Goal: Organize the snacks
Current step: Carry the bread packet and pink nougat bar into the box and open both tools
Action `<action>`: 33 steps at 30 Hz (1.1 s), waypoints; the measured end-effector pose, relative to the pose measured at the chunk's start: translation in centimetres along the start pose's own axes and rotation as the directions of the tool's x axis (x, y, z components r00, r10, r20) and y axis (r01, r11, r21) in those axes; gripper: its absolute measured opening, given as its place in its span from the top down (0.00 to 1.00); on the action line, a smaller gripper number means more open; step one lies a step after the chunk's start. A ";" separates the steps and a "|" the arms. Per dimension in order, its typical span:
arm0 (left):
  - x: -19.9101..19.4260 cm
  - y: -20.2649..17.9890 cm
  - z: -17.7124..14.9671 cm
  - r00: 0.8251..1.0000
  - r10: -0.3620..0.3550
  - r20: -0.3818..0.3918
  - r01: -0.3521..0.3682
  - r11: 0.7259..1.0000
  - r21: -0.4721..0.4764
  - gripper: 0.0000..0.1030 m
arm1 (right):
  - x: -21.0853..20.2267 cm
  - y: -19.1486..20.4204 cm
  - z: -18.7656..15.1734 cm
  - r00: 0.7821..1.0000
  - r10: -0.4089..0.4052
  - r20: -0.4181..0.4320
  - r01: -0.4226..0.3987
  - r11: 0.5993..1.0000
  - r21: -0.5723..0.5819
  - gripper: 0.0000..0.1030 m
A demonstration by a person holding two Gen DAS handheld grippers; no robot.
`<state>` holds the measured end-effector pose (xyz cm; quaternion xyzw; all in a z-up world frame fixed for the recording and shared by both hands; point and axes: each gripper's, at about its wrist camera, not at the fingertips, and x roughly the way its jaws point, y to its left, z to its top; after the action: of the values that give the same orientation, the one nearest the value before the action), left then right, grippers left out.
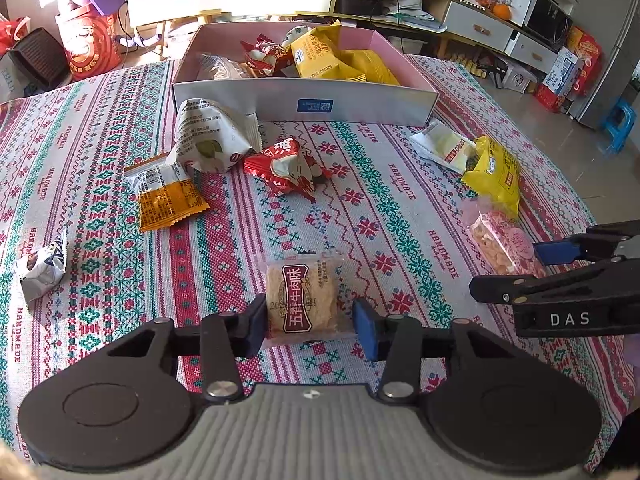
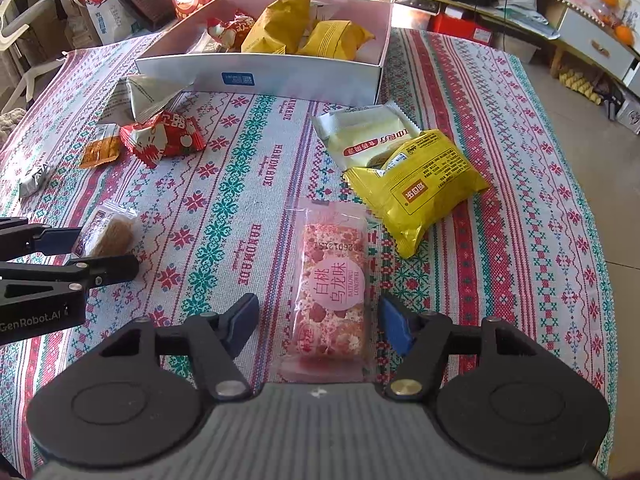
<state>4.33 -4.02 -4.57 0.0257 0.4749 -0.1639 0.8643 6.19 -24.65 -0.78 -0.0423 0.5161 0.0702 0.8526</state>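
Cloth covers the whole table: a woven tablecloth (image 1: 120, 128) in red, green and white cross-stitch bands, with "HANDMADE" printed along the stripes. At its far side stands a shallow rectangular cardboard box (image 1: 304, 100), pale and smooth outside and pink inside. It has a blue label on its front wall and holds glossy yellow and red wrappers. Behind the box the sunlit room shows a white drawer cabinet (image 1: 480, 26) with oranges (image 1: 502, 10) on top and a blue stool (image 1: 618, 120) on the floor.

In front of the box's right corner lie a crinkled yellow foil packet (image 2: 420, 196) and a flat white one (image 2: 360, 136), overlapping. In front of its left corner sit a puffed newsprint-patterned pouch (image 1: 208, 136), a red pillow packet (image 1: 288, 164) and an orange sachet (image 1: 168, 196).

Nearest the cameras, well in front of the box, are two clear-wrapped bars. The square tan biscuit packet (image 1: 304, 300) lies flat between the blue pads of the left gripper (image 1: 310, 322). One pad meets the wrapper and the other is just beside it, so I cannot tell whether they press. The long pink speckled bar (image 2: 334, 292) lies between the half-closed fingers of the right gripper (image 2: 316, 320), with gaps on both sides.
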 end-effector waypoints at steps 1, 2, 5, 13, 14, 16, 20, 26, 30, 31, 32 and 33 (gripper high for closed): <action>0.0 0.0 0.0 1.000 0.000 -0.001 0.000 1.000 0.000 0.51 | 0.0 0.1 0.1 1.000 0.005 0.003 -0.004 1.000 -0.008 0.49; 0.0 0.0 0.0 1.000 -0.001 -0.002 0.001 1.000 -0.003 0.51 | -0.1 0.3 0.1 1.000 0.007 0.005 -0.007 1.000 -0.015 0.53; -0.1 0.1 0.1 1.000 -0.006 -0.005 0.006 1.000 -0.008 0.59 | -0.2 0.7 0.1 1.000 0.013 0.010 -0.013 0.999 -0.038 0.67; -0.3 0.2 0.2 1.000 -0.013 -0.017 0.013 1.000 -0.013 0.59 | -0.5 0.7 0.2 1.000 0.019 0.013 -0.019 0.999 -0.034 0.71; -0.4 0.2 0.2 1.000 -0.015 -0.019 0.015 1.000 -0.013 0.59 | -0.6 0.7 0.2 1.000 0.023 0.014 -0.022 0.999 -0.033 0.71; -0.5 0.3 0.2 1.000 -0.018 -0.018 0.018 1.000 -0.014 0.59 | -0.7 0.8 0.2 0.999 0.028 0.019 -0.028 0.999 -0.033 0.72; -1.0 0.3 0.3 0.999 -0.032 -0.013 0.031 0.999 -0.019 0.59 | -1.4 0.8 0.4 0.998 0.044 0.036 -0.043 0.999 -0.030 0.72; -1.9 0.5 0.8 0.999 -0.046 0.010 0.046 0.998 -0.030 0.59 | -2.3 0.7 1.0 0.996 0.069 0.065 -0.068 0.998 -0.015 0.72; -2.6 0.9 1.3 0.998 -0.055 0.028 0.056 0.997 -0.045 0.59 | -3.0 0.7 1.6 0.992 0.086 0.088 -0.086 0.996 -0.004 0.72; -2.7 1.0 1.4 0.998 -0.056 0.033 0.058 0.997 -0.048 0.59 | -3.2 0.7 1.8 0.991 0.091 0.095 -0.091 0.996 -0.003 0.72; -2.9 1.1 1.7 0.998 -0.058 0.038 0.060 0.997 -0.053 0.59 | -3.4 0.8 2.0 0.991 0.095 0.099 -0.095 0.995 -0.001 0.72; -3.0 1.2 1.9 0.997 -0.059 0.043 0.061 0.996 -0.057 0.59 | -3.6 0.9 2.3 0.989 0.099 0.107 -0.100 0.995 0.001 0.72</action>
<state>4.72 -2.47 -1.20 -0.0173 0.4622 -0.1762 0.8689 6.41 -23.75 3.43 -0.0101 0.4715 0.1133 0.8745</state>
